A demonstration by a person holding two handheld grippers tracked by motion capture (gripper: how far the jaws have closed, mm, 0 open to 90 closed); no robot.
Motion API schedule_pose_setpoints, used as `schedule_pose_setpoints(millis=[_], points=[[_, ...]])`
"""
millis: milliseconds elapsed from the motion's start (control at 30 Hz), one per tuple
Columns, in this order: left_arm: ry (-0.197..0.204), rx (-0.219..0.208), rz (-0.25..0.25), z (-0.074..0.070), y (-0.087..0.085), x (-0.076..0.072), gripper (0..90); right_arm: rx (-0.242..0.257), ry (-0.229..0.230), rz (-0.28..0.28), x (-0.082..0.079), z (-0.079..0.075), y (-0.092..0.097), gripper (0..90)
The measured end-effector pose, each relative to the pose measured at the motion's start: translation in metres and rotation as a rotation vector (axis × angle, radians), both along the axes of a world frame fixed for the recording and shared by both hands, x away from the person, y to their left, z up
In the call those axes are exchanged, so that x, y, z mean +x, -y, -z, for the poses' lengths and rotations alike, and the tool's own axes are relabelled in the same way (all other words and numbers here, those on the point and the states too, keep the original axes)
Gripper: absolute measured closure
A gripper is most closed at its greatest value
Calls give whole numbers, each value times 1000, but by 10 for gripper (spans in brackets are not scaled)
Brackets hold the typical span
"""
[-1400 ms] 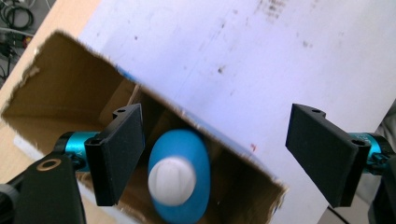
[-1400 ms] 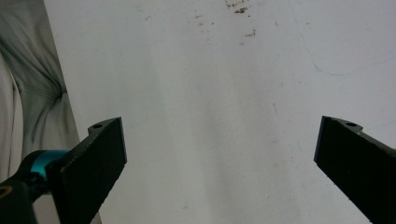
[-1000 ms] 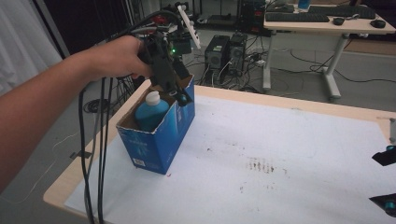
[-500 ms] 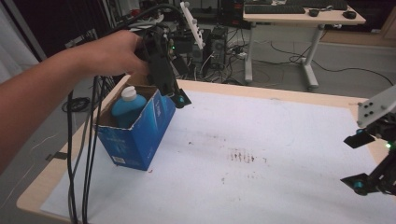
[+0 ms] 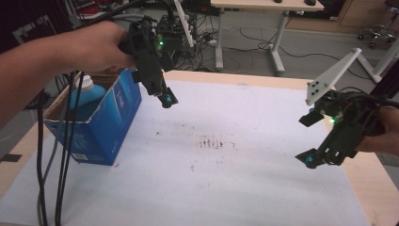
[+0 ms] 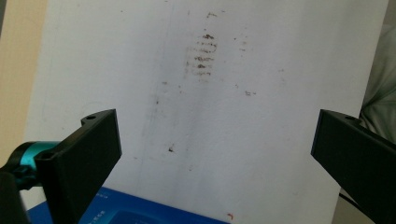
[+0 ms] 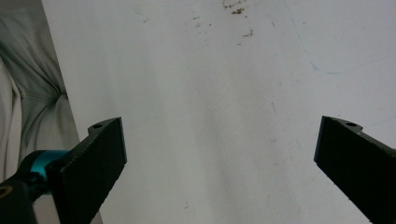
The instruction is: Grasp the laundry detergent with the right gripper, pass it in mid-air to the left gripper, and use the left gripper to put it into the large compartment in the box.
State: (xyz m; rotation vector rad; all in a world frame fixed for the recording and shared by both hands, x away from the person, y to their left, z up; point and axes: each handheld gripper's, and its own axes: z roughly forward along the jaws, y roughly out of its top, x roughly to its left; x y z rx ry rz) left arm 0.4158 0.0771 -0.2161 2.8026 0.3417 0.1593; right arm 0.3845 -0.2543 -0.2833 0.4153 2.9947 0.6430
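Landmark: we take the blue box (image 5: 106, 120) as our reference; it stands open-topped on the white sheet (image 5: 226, 169) at the table's left side.

Bottle: we see a blue bottle (image 5: 87, 96) with a white cap standing upright inside the box, its top rising above the rim.

Left gripper (image 5: 162, 96): we see it in the air just right of the box's far corner, above the sheet and apart from the box. In the left gripper view its jaws stand wide apart with nothing between them, and a strip of the box (image 6: 140, 212) shows below them.

Left hand (image 5: 96, 47): we see it wrapped around the gripper's body, above the box's far side.

Right gripper (image 5: 310, 139): we see it well apart from the box, across the sheet near the table's right edge, off the surface. Its jaws are spread wide and hold nothing; its grey plate (image 5: 331, 75) points up and away.

Right hand (image 5: 383, 134): we see it behind that gripper, at the side farthest from the box.

Stains: we see brown marks (image 5: 211, 142) on the sheet, between the box and the right gripper.

Cables: we see black cables (image 5: 61, 169) hanging down in front of the box's left end.
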Motion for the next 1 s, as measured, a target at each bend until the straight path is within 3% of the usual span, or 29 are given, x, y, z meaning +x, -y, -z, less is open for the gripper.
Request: schedule_pose_setpoints(millis=[433,1000], points=[[-67,18,5,34,23,8,16,5,-22,-5,4,8,-2,17],[-102,18,19,53,30,6,17,-3,-30,-15,5,12,-5,16]])
